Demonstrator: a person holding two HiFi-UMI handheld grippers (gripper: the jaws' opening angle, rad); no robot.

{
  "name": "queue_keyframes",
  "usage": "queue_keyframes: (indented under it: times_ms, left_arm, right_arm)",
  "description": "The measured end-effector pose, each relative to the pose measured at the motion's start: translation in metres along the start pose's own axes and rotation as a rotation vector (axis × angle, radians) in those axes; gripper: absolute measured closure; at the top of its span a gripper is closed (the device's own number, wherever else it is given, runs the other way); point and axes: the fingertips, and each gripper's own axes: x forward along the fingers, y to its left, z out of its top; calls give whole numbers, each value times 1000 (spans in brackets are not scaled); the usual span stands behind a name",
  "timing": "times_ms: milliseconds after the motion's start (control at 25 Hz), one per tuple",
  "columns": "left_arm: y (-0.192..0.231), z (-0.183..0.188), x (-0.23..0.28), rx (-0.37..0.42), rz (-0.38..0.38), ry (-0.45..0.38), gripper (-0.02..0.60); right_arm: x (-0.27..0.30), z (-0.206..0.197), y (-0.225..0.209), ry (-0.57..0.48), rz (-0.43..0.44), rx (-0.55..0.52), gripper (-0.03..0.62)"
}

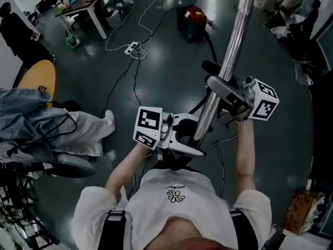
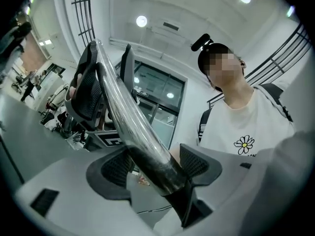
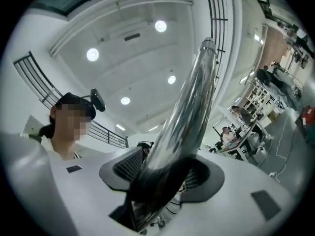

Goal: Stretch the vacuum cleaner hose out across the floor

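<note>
I hold a chrome vacuum wand (image 1: 231, 48) slanting up and away in front of the person. My left gripper (image 1: 193, 137) is shut on its lower end, just above the black cuff (image 2: 184, 200). My right gripper (image 1: 221, 87) is shut on the tube higher up. In the left gripper view the wand (image 2: 133, 132) runs between the pads (image 2: 197, 163), and the right gripper's jaws show further up it. In the right gripper view the wand (image 3: 189, 112) fills the gap between the pads (image 3: 130, 166). The red-and-dark vacuum cleaner (image 1: 193, 21) stands far ahead on the floor. Its black hose (image 1: 212, 48) curves back toward the wand.
A white power strip (image 1: 132, 48) with white and black cables lies on the floor ahead to the left. Desks (image 1: 88, 4) with seated people stand at the far left. A round wooden seat (image 1: 36, 77) and a chair draped with clothes (image 1: 31, 119) are close on the left. A box (image 1: 299, 210) sits at the lower right.
</note>
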Motion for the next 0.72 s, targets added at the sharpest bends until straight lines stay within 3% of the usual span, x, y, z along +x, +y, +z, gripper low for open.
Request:
queue_keyframes:
  times_ms: [240, 560, 640, 720]
  left_arm:
    - [-9, -28, 6, -58, -38, 25, 284]
    - [-15, -56, 6, -126, -60, 53, 284]
    - [-13, -57, 3, -150, -52, 24, 284]
    - [-9, -48, -2, -200, -46, -69, 284]
  right_arm:
    - [4, -22, 30, 117, 4, -128, 367]
    - [7, -50, 39, 190, -13, -163, 367]
    - [5, -53, 39, 205, -32, -180, 367]
    - [6, -57, 39, 217, -43, -189, 367]
